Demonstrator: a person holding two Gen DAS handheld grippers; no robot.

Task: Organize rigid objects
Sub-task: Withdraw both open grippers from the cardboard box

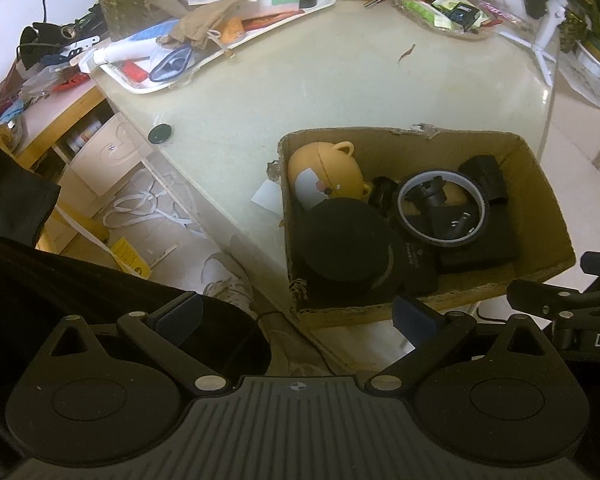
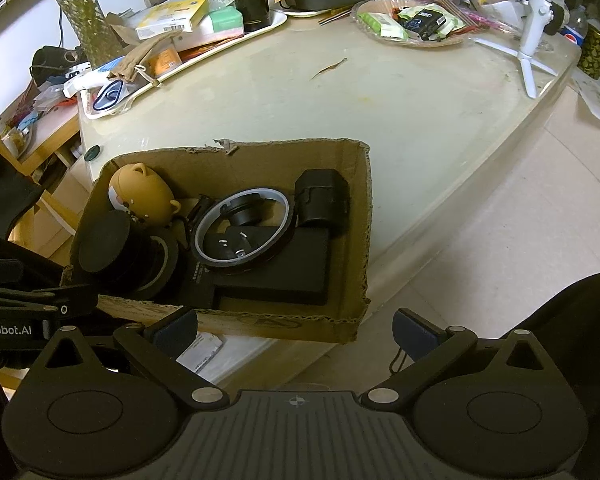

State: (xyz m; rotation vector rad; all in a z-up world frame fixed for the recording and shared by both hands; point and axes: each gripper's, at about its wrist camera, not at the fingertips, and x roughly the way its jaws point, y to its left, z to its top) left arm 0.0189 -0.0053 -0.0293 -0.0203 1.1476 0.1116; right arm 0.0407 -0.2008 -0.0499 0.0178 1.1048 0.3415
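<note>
- Both grippers, left gripper (image 1: pixel 296 314) and right gripper (image 2: pixel 296 330), hover with fingers spread, empty.
- Cardboard box (image 2: pixel 362 240) sits just ahead on the worktop (image 2: pixel 420 120), nearer the right.

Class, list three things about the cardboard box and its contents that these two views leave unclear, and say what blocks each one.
1. Left wrist view: the cardboard box floor is covered by black items.
2. Right wrist view: the black tape roll is partly hidden behind a black round lid.
3. Both views: print on the flat black case is too small to read.
</note>
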